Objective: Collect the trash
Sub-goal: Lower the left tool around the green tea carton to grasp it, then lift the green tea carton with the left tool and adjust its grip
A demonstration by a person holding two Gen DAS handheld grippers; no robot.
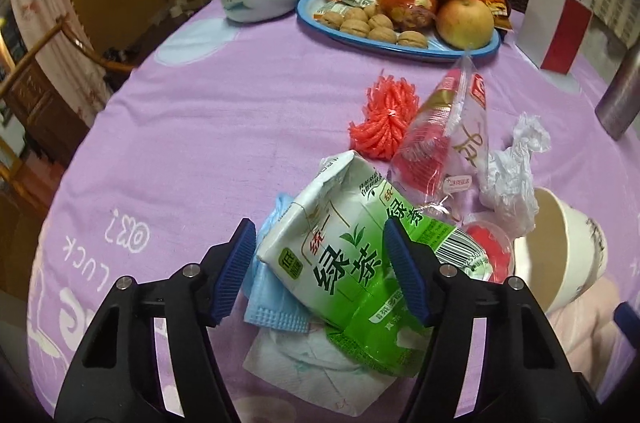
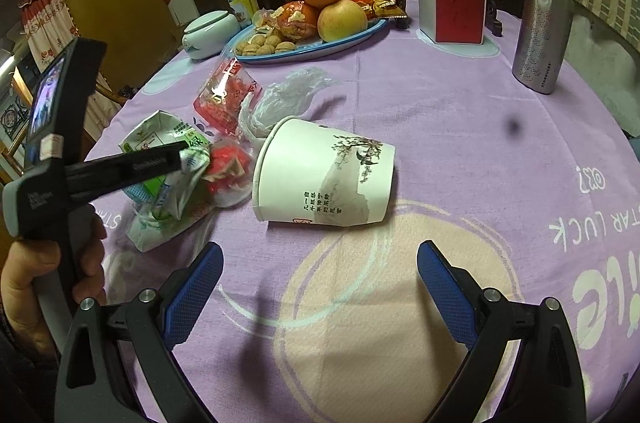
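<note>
target: I'm going for the green tea carton [image 1: 344, 255], crushed, lying on top of the trash pile at the near left of the surface [image 1: 192, 127]
carton vs jaws: it's sitting between the jaws of the left gripper [image 1: 320, 271]; the right pad is on or just at its green face, the left pad looks just clear of the white edge, so I'm not calling it gripped yet
jaw state, left: partly open, straddling the carton
long axis: carton is running near-right to far-left in the left wrist view, so I'm closing across its short side
under it: blue face mask [image 1: 272, 287] and white tissue [image 1: 304, 367] are lying beneath, could snag
nearer hand: left is right on the carton; the right gripper [image 2: 320, 287] is hanging near, over bare cloth
jaw state, right: wide, holding nothing
next nearest for right: paper cup [image 2: 324, 175] is lying on its side, mouth facing left toward the pile, just far of the right jaws
other trash: red wrapper [image 1: 436, 139] and crumpled plastic bag [image 1: 512, 175] are lying farther back
</note>
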